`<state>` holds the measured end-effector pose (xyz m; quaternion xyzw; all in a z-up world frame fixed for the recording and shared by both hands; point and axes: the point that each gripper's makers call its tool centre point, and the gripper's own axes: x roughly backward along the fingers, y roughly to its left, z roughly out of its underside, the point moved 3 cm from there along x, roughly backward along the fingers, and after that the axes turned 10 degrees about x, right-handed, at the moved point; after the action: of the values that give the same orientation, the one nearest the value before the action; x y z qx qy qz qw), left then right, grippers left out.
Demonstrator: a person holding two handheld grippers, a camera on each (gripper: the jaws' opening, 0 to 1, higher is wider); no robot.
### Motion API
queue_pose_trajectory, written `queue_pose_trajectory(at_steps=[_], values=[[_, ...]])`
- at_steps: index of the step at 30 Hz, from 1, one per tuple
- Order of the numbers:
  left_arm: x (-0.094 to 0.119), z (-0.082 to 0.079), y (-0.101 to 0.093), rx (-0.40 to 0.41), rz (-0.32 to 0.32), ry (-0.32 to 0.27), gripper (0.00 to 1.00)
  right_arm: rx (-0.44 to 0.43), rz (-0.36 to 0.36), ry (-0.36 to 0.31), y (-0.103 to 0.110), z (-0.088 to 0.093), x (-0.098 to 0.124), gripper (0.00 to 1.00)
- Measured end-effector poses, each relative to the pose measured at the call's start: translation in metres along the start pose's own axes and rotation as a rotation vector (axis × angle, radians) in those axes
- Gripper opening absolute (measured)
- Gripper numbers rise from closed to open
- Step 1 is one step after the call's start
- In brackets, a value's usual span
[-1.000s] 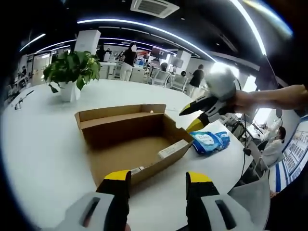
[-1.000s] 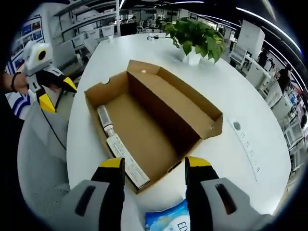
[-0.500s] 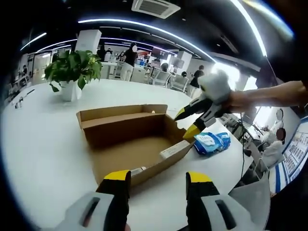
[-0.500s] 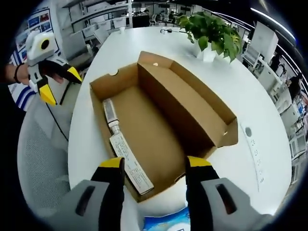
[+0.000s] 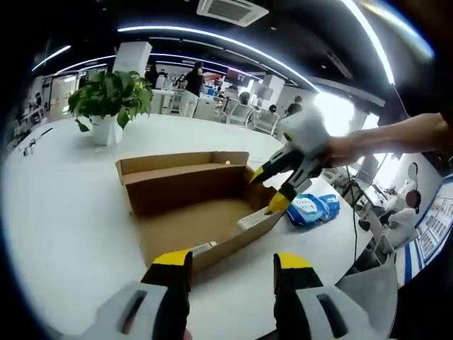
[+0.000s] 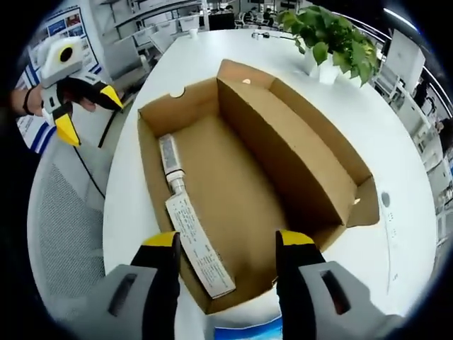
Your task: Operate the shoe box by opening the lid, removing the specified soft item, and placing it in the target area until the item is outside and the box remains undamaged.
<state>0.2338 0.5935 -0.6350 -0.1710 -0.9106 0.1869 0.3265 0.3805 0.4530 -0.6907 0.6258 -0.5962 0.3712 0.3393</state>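
Note:
An open brown shoe box (image 5: pixel 191 209) lies on the white table (image 5: pixel 56 205), its lid flap (image 6: pixel 297 152) standing up along one long side. Inside, against the other long wall, lie a white tube (image 6: pixel 168 157) and a printed paper strip (image 6: pixel 198 244). A blue soft packet (image 5: pixel 311 207) rests on the table just outside the box; its edge (image 6: pixel 241 331) peeks between my right jaws. My right gripper (image 6: pixel 230 244) hovers open over the box's near end and appears as the right gripper (image 5: pixel 267 190). My left gripper (image 5: pixel 232 265) is open and holds nothing; it also appears as the left gripper (image 6: pixel 83 110).
A potted plant (image 5: pixel 110 103) stands on the far side of the table. A grey mesh chair (image 6: pixel 64 241) sits by the table edge. A socket plate (image 6: pixel 388 219) is set into the tabletop. People and desks fill the office behind.
My right gripper has come down and closer over the box's end near the blue packet. The left gripper has stayed about where it was.

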Motion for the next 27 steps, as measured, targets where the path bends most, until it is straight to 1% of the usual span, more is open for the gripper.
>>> queue_pose_trajectory(at_steps=[2, 6, 12, 15, 17, 22, 23, 27], values=[[0.0, 0.0, 0.001, 0.003, -0.002, 0.0, 0.47, 0.011, -0.007, 0.004, 0.0, 0.0, -0.003, 0.5], [0.001, 0.001, 0.003, 0.004, -0.004, 0.001, 0.47, 0.01, -0.032, 0.012, -0.003, 0.0, -0.009, 0.51], [0.0, 0.0, 0.002, -0.004, 0.0, 0.004, 0.47, 0.017, -0.078, 0.033, -0.006, 0.001, -0.019, 0.55], [0.0, 0.0, 0.001, -0.006, 0.002, 0.004, 0.47, 0.024, -0.088, 0.042, -0.007, 0.001, -0.021, 0.57], [0.0, -0.001, 0.001, -0.007, 0.002, 0.003, 0.47, 0.037, -0.072, 0.045, -0.009, 0.001, -0.02, 0.61], [-0.001, -0.001, 0.001, -0.006, 0.003, 0.006, 0.47, 0.022, -0.027, 0.046, -0.017, 0.004, -0.018, 0.67], [-0.001, -0.001, 0.001, -0.007, 0.002, 0.006, 0.47, 0.016, -0.011, 0.045, -0.02, 0.005, -0.017, 0.68], [-0.001, -0.001, 0.0, -0.008, 0.004, 0.007, 0.47, 0.01, 0.003, 0.045, -0.023, 0.006, -0.015, 0.66]])
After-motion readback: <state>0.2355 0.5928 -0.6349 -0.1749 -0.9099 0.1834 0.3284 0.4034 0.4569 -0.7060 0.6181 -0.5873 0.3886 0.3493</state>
